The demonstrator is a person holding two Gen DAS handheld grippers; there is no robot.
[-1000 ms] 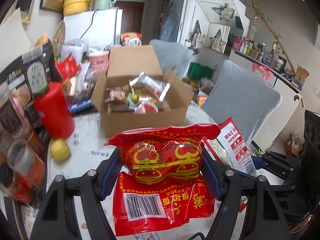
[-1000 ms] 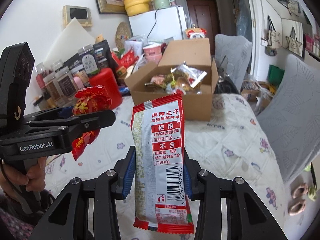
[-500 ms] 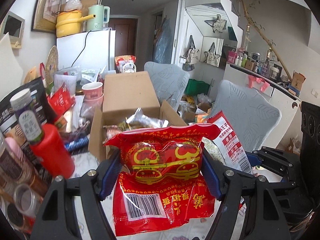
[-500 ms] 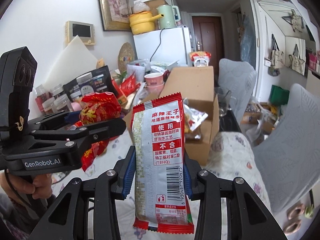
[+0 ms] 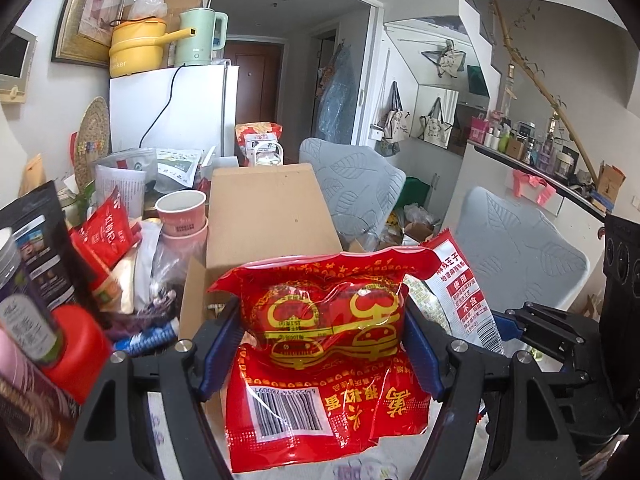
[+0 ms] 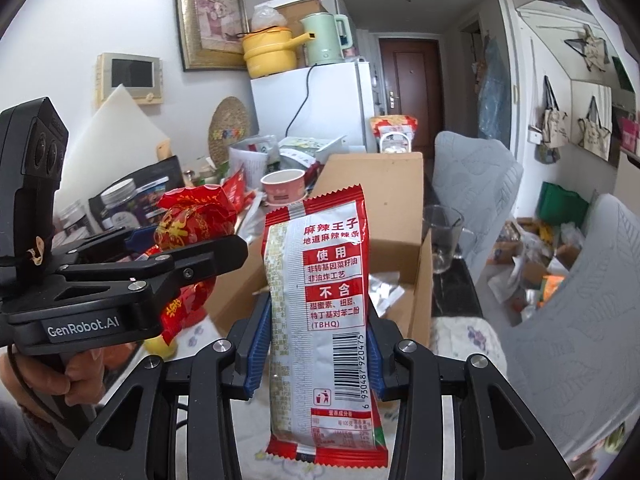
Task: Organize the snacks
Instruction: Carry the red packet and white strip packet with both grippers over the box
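Left gripper: we see the left gripper [image 5: 322, 344] clenched on a plump, glossy red plastic snack pouch with gold print [image 5: 320, 344], its blue ribbed pads pressed into both flanks; we judge the wide stance suits the pouch's bulk.

Right gripper: the right gripper [image 6: 316, 344] is clamped on a slim, flat red-and-silver foil snack packet with a barcode [image 6: 320, 312], held upright by its long edges, so we reckon it can drop in end first.

Where the snacks are: both are carried clear of the tabletop, each between its own gripper's pads; the slim packet also shows just right of the left gripper [image 5: 460, 288].

Box: an open brown cardboard box [image 6: 384, 208] stands straight ahead of both grippers, its far flap up, with crinkled silver wrappers showing inside beyond the right gripper's packet.

Why side by side: we judge both packs are bound for that box at once.

Textures: the pouch film is shiny and wrinkled with a crimped top seam; the packet has serrated ends and a matte-silver face.

Beside the box: a smooth red plastic bottle [image 5: 76, 348] is left of the left gripper; pink paper cups [image 5: 182, 212] are ahead-left.
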